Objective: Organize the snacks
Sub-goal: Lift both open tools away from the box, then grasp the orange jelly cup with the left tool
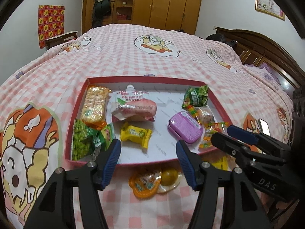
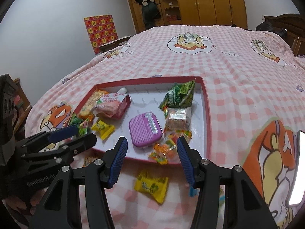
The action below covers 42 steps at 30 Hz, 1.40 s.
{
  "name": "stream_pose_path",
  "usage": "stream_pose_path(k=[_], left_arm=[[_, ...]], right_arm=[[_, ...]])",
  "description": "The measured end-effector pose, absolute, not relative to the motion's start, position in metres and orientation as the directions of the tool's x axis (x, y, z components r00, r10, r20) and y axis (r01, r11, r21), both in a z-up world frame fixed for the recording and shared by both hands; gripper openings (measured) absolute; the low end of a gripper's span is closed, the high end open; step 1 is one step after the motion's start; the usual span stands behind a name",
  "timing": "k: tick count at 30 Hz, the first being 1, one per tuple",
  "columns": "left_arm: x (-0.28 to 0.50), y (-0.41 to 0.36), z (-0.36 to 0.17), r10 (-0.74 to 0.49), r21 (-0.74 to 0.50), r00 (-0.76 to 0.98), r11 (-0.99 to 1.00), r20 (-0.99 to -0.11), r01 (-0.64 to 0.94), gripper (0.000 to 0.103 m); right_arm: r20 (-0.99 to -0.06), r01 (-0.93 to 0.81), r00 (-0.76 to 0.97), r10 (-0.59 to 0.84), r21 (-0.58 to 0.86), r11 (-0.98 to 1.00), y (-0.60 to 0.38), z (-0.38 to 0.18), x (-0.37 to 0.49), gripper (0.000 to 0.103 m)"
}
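Shallow red cardboard tray [image 1: 221,107], crinkly wrappers, ribbed purple tin [image 2: 145,132], both grippers' fingers released.

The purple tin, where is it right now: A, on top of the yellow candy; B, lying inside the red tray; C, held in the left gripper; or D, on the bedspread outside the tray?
B: the purple tin lies flat on the white floor of the red tray, inside its rim.
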<state>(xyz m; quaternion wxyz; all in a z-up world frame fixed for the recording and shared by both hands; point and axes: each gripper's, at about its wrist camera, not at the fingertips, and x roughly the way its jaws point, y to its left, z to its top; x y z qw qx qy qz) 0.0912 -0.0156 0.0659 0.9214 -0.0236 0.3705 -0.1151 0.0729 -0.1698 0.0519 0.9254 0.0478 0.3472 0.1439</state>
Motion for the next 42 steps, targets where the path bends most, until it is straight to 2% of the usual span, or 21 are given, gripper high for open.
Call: stream_pose_path(k=[22, 42], left_arm=[[0.065, 0.013, 0.055, -0.2, -0.162, 0.678, 0.979, -0.708, 0.12, 0.063], [0.071, -0.006, 0.032, -0.195, -0.133, 0.628, 0.98, -0.754, 0.145, 0.063]], right_arm=[[-0.663, -0.236, 0.694, 0.281, 0.158, 0.959, -0.189, 0.041, 0.043, 0.055], [-0.668, -0.265, 0.693, 0.272, 0.114, 0.957, -0.192, 0.036, 0.029, 0.055]])
